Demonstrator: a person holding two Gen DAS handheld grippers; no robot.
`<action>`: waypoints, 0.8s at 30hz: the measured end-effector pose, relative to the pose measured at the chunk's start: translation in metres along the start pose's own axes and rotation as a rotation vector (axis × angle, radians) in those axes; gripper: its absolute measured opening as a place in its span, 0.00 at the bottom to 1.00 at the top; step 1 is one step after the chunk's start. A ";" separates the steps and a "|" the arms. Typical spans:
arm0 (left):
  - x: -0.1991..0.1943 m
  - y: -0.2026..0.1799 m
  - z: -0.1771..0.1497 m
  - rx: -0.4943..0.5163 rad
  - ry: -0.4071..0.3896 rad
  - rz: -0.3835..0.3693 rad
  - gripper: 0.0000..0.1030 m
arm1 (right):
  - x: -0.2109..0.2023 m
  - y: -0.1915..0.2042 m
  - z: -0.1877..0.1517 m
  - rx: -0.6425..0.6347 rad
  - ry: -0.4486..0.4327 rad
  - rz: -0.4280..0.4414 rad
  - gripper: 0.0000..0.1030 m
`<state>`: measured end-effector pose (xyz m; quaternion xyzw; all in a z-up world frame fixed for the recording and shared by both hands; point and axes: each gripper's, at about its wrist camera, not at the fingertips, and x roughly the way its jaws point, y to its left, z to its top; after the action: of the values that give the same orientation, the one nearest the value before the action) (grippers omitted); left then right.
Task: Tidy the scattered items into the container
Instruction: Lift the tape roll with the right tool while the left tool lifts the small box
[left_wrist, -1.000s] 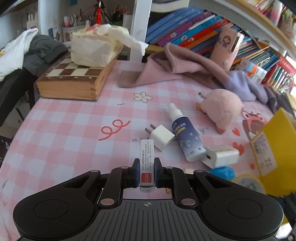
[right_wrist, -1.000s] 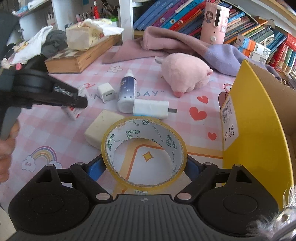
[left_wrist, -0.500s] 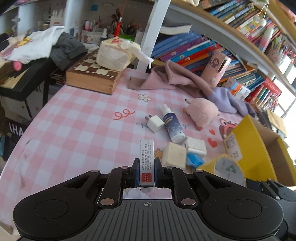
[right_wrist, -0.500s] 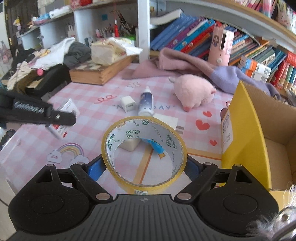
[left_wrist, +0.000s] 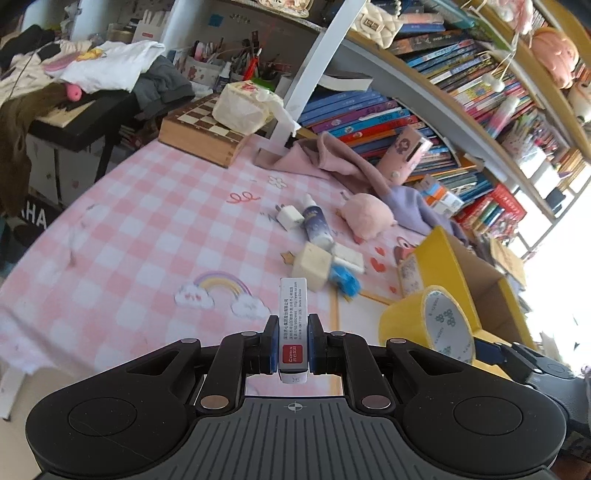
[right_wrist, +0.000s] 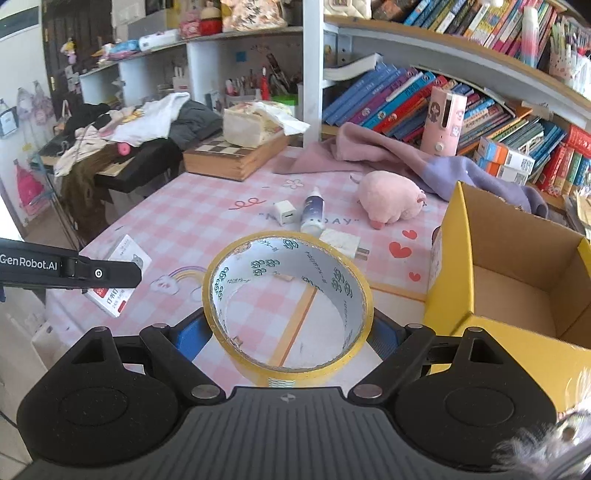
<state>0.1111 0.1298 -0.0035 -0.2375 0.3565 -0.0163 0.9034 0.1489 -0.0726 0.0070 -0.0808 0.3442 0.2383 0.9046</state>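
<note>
My left gripper (left_wrist: 292, 349) is shut on a small white box with a red label (left_wrist: 293, 321), held above the pink checked tablecloth. My right gripper (right_wrist: 286, 338) is shut on a yellow tape roll (right_wrist: 288, 306), its blue pads pressing both sides. The same tape roll (left_wrist: 432, 328) shows at the right of the left wrist view. The open yellow cardboard box (right_wrist: 517, 288) stands just right of the tape, the yellow cardboard box (left_wrist: 461, 266) lying beyond it in the left wrist view. The left gripper (right_wrist: 74, 271) with its white box (right_wrist: 118, 277) is at the left.
On the cloth lie a white charger (right_wrist: 284, 212), a spray bottle (right_wrist: 312, 214), a second white plug (right_wrist: 341, 242), a pink plush (right_wrist: 389, 199), a beige block (left_wrist: 312, 266) and a blue item (left_wrist: 345, 280). A chessboard box (right_wrist: 232, 157), pink cloth (right_wrist: 369, 149) and bookshelves stand behind.
Both grippers have risen and drawn back from the table, each keeping its item. The scattered things look smaller and farther, and the yellow box's inside has come into the right wrist view.
</note>
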 end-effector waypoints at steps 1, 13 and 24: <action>-0.006 -0.001 -0.005 -0.010 -0.001 -0.012 0.13 | -0.006 0.001 -0.003 -0.002 -0.004 0.001 0.84; -0.060 -0.009 -0.050 -0.033 -0.040 -0.039 0.13 | -0.065 0.018 -0.044 -0.024 -0.019 0.022 0.84; -0.079 -0.022 -0.079 -0.020 -0.014 -0.086 0.13 | -0.099 0.016 -0.077 0.023 0.003 0.006 0.84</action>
<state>0.0037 0.0926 0.0063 -0.2617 0.3398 -0.0497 0.9020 0.0319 -0.1197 0.0155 -0.0698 0.3484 0.2370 0.9042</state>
